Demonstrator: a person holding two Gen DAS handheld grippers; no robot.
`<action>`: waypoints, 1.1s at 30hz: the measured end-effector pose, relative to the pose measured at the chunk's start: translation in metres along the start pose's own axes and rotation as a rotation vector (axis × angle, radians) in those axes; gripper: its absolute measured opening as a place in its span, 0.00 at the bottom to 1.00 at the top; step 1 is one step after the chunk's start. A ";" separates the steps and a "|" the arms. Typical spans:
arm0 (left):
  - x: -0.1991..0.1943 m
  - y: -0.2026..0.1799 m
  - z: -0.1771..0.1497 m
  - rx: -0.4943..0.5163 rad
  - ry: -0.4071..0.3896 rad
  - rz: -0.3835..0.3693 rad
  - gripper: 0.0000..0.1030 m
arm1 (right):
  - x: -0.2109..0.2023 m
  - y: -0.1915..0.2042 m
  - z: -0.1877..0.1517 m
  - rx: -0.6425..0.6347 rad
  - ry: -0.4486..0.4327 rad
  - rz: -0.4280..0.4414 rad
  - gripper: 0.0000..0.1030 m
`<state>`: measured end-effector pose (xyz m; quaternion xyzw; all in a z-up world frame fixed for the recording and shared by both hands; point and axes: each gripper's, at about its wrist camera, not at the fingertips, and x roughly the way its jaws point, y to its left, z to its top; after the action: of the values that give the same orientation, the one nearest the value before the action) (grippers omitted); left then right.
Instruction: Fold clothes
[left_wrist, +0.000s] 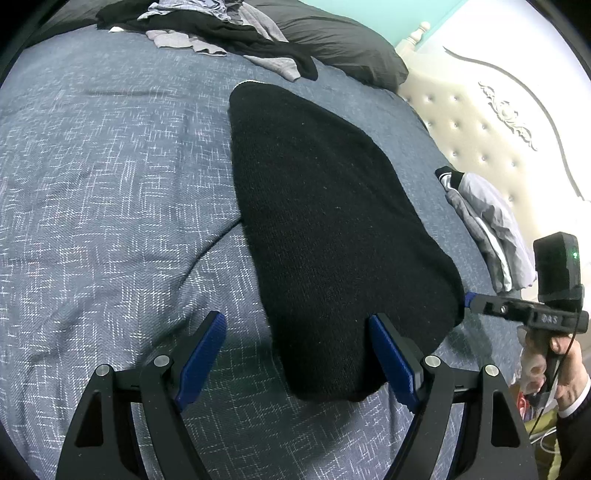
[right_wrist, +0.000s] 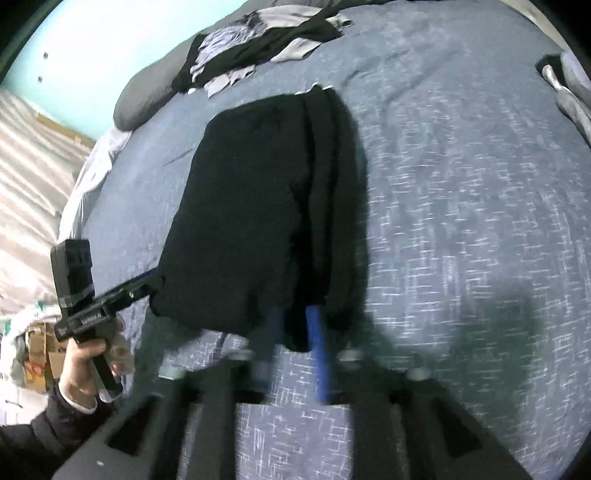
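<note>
The black knit garment (left_wrist: 332, 236), partly folded into a long panel, lies on the blue-grey patterned bedspread (left_wrist: 110, 184) and fills the centre of both views. In the right wrist view a folded-over flap runs along its right side, with the near hem low in the frame.

The likely risk is that the flap slips open or bunches. The right gripper (right_wrist: 295, 339) has its two blue fingers (right_wrist: 317, 354) pushed in at the near hem, and the picture there is blurred, so I cannot tell whether the pads actually press the cloth. A loose or thin pinch could drop the layer partway through a fold, and a pull from one corner only could drag the whole panel askew.

The right gripper's jaws stand fairly narrow, around the hem edge. The left gripper (left_wrist: 297, 354) hangs wide open at the bottom of the left wrist view, holding nothing; its right finger lies against the garment's near corner, its left finger over bare bedspread.

An unfolded heap of clothes (left_wrist: 207, 33) waits at the top of the frame.
</note>
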<state>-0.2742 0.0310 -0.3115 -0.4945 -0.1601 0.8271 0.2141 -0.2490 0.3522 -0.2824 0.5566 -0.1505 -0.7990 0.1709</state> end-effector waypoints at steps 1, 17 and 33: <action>0.000 0.000 0.000 0.000 0.000 0.000 0.80 | 0.002 0.005 0.001 -0.017 0.008 -0.004 0.38; 0.004 -0.001 0.000 -0.002 0.005 -0.014 0.80 | 0.016 -0.012 0.011 0.019 0.015 0.032 0.08; 0.003 0.002 0.003 -0.014 -0.001 -0.015 0.80 | 0.006 -0.023 0.018 0.088 0.038 0.052 0.40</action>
<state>-0.2787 0.0309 -0.3137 -0.4942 -0.1696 0.8247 0.2166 -0.2705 0.3707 -0.2912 0.5746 -0.1965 -0.7761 0.1699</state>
